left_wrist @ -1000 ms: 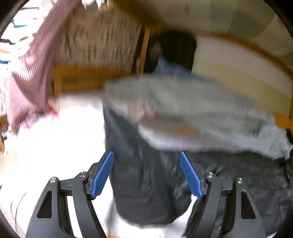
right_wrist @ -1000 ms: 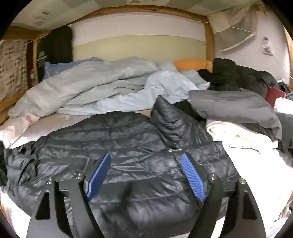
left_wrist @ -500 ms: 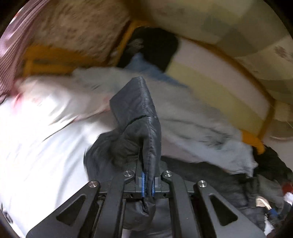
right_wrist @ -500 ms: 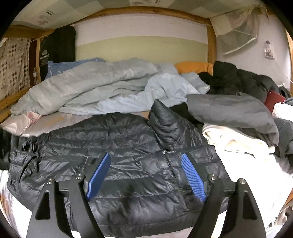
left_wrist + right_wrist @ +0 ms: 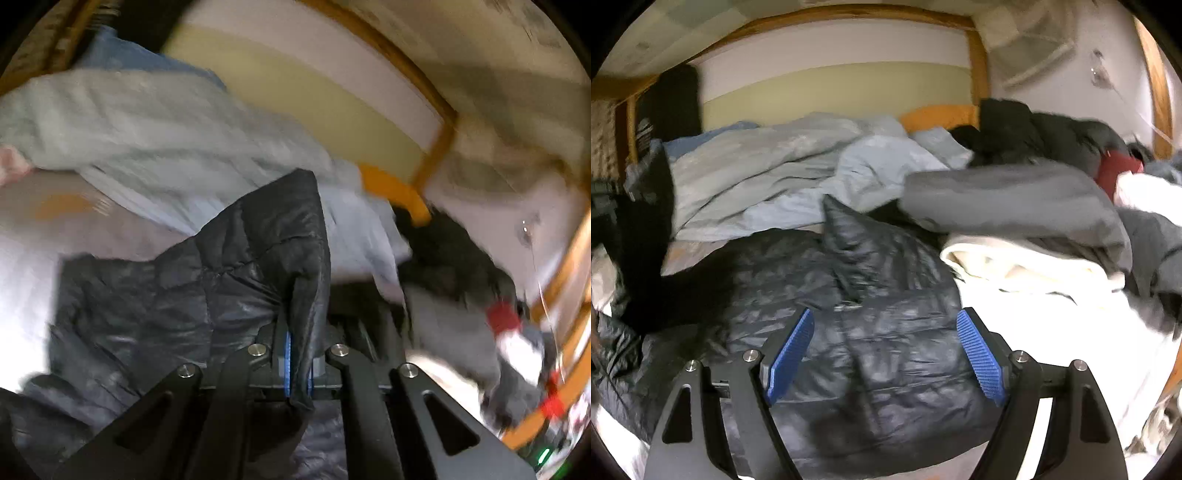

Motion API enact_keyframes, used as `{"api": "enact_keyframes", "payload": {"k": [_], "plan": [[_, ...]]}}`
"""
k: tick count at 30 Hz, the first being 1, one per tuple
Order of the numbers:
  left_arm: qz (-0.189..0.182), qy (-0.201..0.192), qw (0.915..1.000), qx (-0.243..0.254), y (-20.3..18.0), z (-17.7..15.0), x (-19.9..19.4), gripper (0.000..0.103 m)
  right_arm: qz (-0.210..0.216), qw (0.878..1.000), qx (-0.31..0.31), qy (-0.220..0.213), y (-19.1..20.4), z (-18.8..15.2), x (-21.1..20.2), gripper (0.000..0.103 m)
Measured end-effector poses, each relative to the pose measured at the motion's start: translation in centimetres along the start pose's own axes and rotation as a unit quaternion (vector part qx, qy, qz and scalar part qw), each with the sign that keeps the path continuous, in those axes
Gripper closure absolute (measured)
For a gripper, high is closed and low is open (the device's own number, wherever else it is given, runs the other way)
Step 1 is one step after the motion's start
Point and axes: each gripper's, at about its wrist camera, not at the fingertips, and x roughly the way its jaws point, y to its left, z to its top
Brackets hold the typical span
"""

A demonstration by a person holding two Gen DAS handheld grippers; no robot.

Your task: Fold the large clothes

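Fold in progress on the black quilted puffer jacket (image 5: pixel 871 332), spread front-up across the white sheet (image 5: pixel 1052 314) of a wood-framed bed, below the pale blue duvet (image 5: pixel 768 177) bunched behind it

Left gripper (image 5: pixel 298 363): clamped on a fold of jacket fabric, a sleeve or side edge by the look of it, pinched between the blue pads (image 5: pixel 287 363). Held section raised off the jacket body and standing up in front of the left wrist camera; judged to be mid-carry across the jacket for a fold toward the centre line. Raised grip keeps the slippery shell from dragging and bunching the layers beneath

Right gripper (image 5: pixel 884 354): jaws wide apart, nothing between them, poised over the jacket's lower front near the zip. Judged ready to pin or smooth the body while the lifted part is laid over

Right of the jacket: grey garment (image 5: pixel 1015 199) stacked on a cream garment (image 5: pixel 1015 262), probably folded items or the waiting pile; dark coat (image 5: pixel 1052 136) and red item (image 5: pixel 1115 171) behind them

Writing: white lettering on the black item (image 5: pixel 665 107) hung left of the duvet, too blurred to read. No brand or label legible on the jacket
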Motion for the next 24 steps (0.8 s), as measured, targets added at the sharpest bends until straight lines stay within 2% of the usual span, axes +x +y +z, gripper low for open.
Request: {"api": "enact_keyframes", "payload": {"k": [1,2,3,4,5,6,11,13,15,17,19,20,22,23,24], "plan": [[0.015,0.015,0.9994,0.028,-0.9,-1.3,1.3,0.096,0.000,1.000,0.007,0.005,-0.4,0.1,0.5,0.021],[0.031,0.025,0.9980,0.050,-1.4,-2.5,2.0,0.083,-0.001,1.000,0.012,0.008,-0.7,0.0,0.8,0.021],[0.038,0.037,0.9964,0.066,-1.6,-3.7,2.6,0.066,-0.002,1.000,0.018,0.013,-1.1,0.0,1.2,0.021],[0.038,0.045,0.9955,0.074,-1.5,-4.9,2.9,0.057,-0.002,1.000,0.021,0.016,-1.2,-0.2,1.4,0.021],[0.038,0.046,0.9953,0.077,-1.5,-5.5,2.6,0.044,0.000,1.000,0.022,0.018,-1.3,-0.2,1.6,0.021],[0.040,0.042,0.9952,0.079,-1.3,-6.2,1.7,0.038,0.002,1.000,0.020,0.022,-1.1,-0.4,1.9,0.021],[0.037,0.003,0.9957,0.085,0.7,-6.7,-4.8,0.023,0.000,1.000,0.002,0.022,0.2,-0.7,2.1,0.021],[0.054,-0.017,0.9960,0.069,2.6,-5.0,-7.2,0.022,0.003,1.000,-0.005,0.022,0.9,-0.9,2.1,0.021],[0.092,-0.069,0.9918,0.055,4.8,-3.8,-10.2,0.021,0.014,0.999,-0.019,0.024,2.1,-1.0,2.0,0.021],[0.167,-0.092,0.9787,0.077,6.3,-2.7,-11.5,0.020,0.034,0.998,-0.036,0.030,3.7,-1.1,1.8,0.021],[0.235,-0.080,0.9653,0.081,8.2,-2.2,-11.3,0.020,0.069,0.995,-0.054,0.036,5.7,-1.1,1.5,0.022],[0.236,-0.067,0.9674,0.063,9.7,-2.2,-11.1,0.021,0.091,0.993,-0.067,0.039,6.9,-1.0,1.3,0.022],[0.177,-0.039,0.9835,-0.002,13.0,-2.9,-10.6,0.022,0.132,0.986,-0.096,0.047,9.5,-0.8,0.9,0.022],[0.169,-0.029,0.9849,-0.025,14.4,-3.4,-10.4,0.025,0.152,0.981,-0.109,0.053,10.9,-0.7,0.8,0.022],[0.179,-0.019,0.9826,-0.045,15.7,-4.0,-10.0,0.028,0.166,0.978,-0.117,0.057,12.0,-0.5,0.8,0.022]]}}
